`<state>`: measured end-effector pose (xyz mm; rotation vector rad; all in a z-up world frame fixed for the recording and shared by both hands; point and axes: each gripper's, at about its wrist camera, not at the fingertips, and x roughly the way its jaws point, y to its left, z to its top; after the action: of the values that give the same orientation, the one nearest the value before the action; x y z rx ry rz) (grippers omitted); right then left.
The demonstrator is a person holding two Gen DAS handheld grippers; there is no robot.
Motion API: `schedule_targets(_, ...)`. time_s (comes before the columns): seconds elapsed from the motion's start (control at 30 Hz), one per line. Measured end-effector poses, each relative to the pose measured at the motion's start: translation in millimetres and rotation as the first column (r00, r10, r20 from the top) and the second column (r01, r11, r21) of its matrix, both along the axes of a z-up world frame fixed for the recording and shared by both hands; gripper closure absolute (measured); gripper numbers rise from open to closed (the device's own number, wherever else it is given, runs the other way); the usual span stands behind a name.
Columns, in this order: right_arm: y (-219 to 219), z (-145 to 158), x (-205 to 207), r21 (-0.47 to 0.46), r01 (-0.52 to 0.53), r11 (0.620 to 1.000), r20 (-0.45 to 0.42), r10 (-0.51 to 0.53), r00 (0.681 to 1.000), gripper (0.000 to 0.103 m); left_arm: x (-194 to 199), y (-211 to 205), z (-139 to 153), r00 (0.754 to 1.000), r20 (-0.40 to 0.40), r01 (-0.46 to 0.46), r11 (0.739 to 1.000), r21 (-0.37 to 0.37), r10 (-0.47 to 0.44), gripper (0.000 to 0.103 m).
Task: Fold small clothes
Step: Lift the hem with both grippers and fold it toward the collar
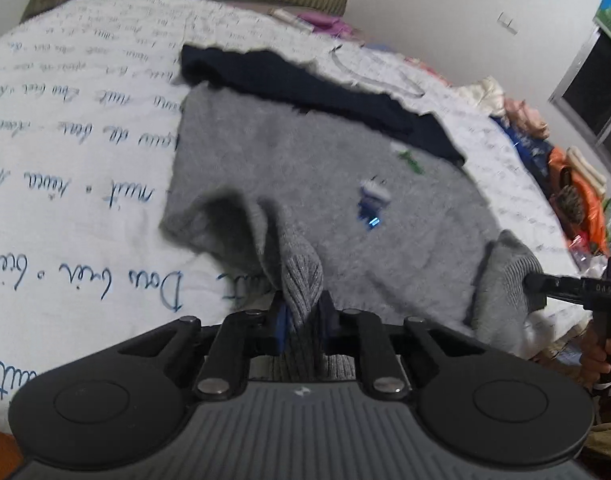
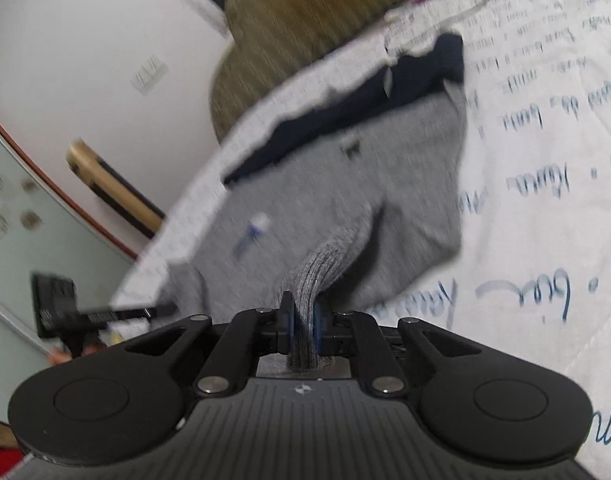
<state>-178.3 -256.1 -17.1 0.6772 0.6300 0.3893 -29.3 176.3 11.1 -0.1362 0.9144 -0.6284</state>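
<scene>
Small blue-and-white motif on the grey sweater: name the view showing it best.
Left wrist view: the blue-and-white motif sits near centre on the grey sweater, only slightly blurred. The right wrist view shows it as a smeared streak.

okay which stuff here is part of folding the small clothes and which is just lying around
In the job:
grey sweater
left tongs, clamped on one ribbed cuff
right tongs, clamped on the other cuff

Lying about:
navy garment
white bedsheet with blue writing
clothes pile along the bed's far edge
</scene>
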Motion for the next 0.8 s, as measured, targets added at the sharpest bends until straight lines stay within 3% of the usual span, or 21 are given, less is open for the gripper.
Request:
schedule_targets(0.27,-13.3,56.3,23.7,-0.037,0.061,0.997,0.15,-0.055,0.987,0.09,6.4,-8.3,63.8,0.981,0.188,-0.041,0.994,-0.098,0.058,0.089)
schedule_targets(0.53,-32.4,77.0,69.4,-0.071,0.205,0.976,0.228,-0.184,0.956,0.09,48.5,-38.4,91.9,0.957,0.273,-0.105,0.994,0.016,0.097,0.089)
schedule_targets(0.8,-53.1,77.8,128.0,-0.075,0.328,0.942,0.257,-0.299,0.919,0.09,115.1,-60.0,105.7,0.948,0.285,-0.172,0.981,0.092,0.14,0.089)
